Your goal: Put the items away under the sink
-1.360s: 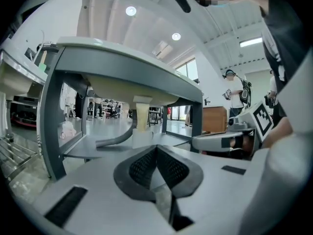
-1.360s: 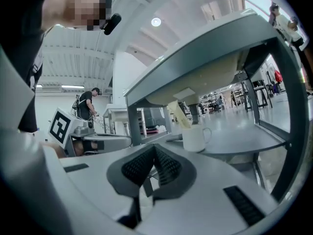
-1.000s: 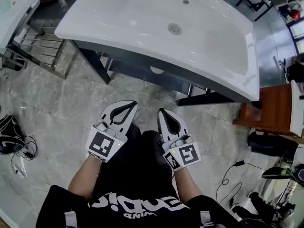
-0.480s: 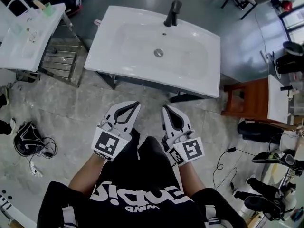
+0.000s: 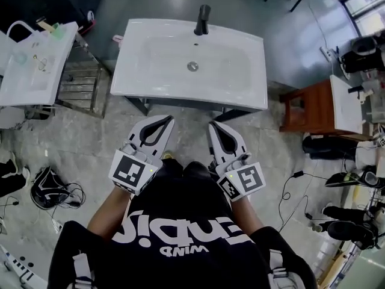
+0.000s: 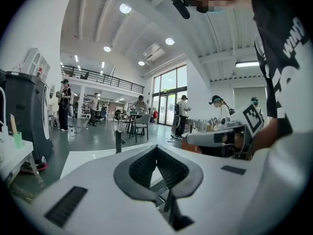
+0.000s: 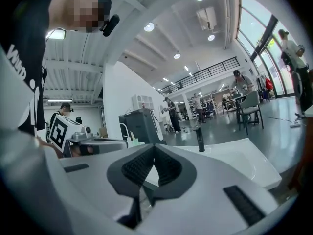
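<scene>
A person in a black shirt with white lettering [image 5: 174, 245] stands on a grey stone-tile floor [image 5: 72, 143], facing a white rectangular ceramic sink [image 5: 156, 65]. The person holds a white two-jaw gripper in each hand. The sink lies just ahead of the gripper tips, in the upper middle of the head view. Its shallow basin is bare, with a round metal drain [image 5: 192, 67] at the centre and a black upright tap [image 5: 203, 18] at the far rim. A dark frame [image 5: 180, 105] shows below its near edge, and the space under the sink is hidden from above.

The left gripper [image 5: 167, 118] and the right gripper [image 5: 212, 125] point toward the sink side by side. The jaws of both are clenched tip to tip on their ribbed dark pads, grasping nothing. To the left, a second white surface [image 5: 30, 77] carries small items too small to tell. A brown wooden stand [image 5: 307, 104] sits to the right of the sink.
</scene>
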A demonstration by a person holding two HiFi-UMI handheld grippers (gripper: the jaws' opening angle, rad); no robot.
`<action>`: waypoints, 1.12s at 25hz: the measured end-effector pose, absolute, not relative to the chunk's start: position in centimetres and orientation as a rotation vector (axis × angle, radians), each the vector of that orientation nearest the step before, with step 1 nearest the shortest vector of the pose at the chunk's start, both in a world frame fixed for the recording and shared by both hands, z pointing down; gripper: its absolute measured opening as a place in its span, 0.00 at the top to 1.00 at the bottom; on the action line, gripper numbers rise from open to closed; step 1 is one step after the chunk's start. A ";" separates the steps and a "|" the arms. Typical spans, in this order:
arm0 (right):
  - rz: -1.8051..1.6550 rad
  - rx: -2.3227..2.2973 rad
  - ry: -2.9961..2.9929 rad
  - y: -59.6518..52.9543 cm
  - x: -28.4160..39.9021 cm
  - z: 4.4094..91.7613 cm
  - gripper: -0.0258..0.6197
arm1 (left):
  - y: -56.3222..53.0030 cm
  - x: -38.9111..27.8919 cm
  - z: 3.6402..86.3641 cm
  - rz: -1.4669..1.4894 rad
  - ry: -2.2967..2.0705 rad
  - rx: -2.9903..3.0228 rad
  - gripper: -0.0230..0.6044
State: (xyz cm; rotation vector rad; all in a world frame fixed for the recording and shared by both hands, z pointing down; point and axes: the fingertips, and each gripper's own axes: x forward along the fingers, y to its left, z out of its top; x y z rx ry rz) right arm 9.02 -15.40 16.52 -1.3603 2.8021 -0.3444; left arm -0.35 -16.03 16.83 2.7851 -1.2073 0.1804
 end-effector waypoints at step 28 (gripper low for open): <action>-0.232 -1.399 2.755 -17.0 17.7 14.8 0.93 | -18.1 7.5 14.6 0.151 -1.180 2.866 0.93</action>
